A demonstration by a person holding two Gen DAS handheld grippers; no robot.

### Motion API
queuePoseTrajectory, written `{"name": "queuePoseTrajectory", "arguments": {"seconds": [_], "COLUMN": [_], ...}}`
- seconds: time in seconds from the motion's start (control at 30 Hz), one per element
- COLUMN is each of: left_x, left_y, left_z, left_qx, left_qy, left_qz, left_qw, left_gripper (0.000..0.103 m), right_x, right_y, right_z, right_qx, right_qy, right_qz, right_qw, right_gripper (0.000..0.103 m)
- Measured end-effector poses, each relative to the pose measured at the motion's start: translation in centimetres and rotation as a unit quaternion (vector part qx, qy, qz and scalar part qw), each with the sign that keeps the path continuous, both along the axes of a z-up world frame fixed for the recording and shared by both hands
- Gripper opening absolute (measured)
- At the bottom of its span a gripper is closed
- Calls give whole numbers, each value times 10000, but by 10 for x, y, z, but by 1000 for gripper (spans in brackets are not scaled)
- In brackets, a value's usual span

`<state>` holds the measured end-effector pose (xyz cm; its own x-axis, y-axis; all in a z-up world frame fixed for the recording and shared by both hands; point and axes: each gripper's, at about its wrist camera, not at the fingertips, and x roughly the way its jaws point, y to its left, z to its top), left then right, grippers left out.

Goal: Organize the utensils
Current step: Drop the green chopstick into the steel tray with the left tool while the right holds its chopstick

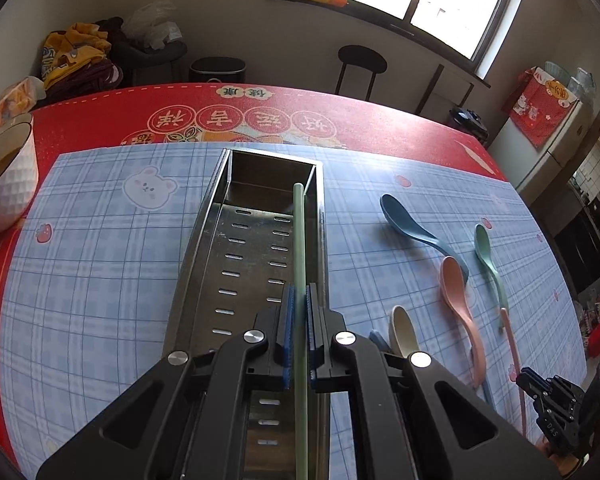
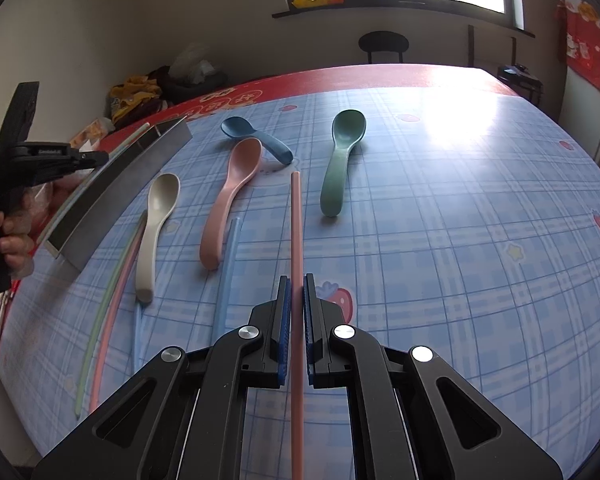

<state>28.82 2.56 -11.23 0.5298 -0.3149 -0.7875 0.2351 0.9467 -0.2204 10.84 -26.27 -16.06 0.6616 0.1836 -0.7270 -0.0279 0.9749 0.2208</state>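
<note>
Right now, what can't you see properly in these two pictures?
- Near end of the green chopstick: left wrist view, hidden behind the left gripper.
- Near end of the pink chopstick: right wrist view, cut off by the bottom edge, under the right gripper.
- Inside of the metal tray: right wrist view, hidden by its own wall.
- Bowl: left wrist view, cut off by the left edge.

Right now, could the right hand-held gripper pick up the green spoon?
Probably not yet: the right hand-held gripper is shut on a pink chopstick. The green spoon lies ahead with nothing covering it, so the way is free once the chopstick is put down.
</note>
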Motion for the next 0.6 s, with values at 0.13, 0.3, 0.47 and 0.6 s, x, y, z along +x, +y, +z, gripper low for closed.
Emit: {"name": "queuePoseTrajectory", "arguments": {"seconds": [0.13,0.3,0.47,0.6], "left_x": [20,26,25,14], "left_y": [1,-4,-6,-4], "left_z": [-19,-30,-29,-17], "left_qx": [-19,65,-7,106], "left_qy": [358,487,466,157], "left_qz": [27,-31,-134,-142], "left_qw": [9994,9988,9988,9997], "left_gripper": [6,6,7,16], "right_x": [1,5,5,5], "right_y": [0,1,2,2], "right_z": [-2,-3,-3,-3], "right_qx": [19,45,45,32], "right_qy": [42,84,90,98], "right_qz": [24,40,51,42], "right_qw": [10000,9999,9999,9999], "right_gripper": [6,6,6,6]}}
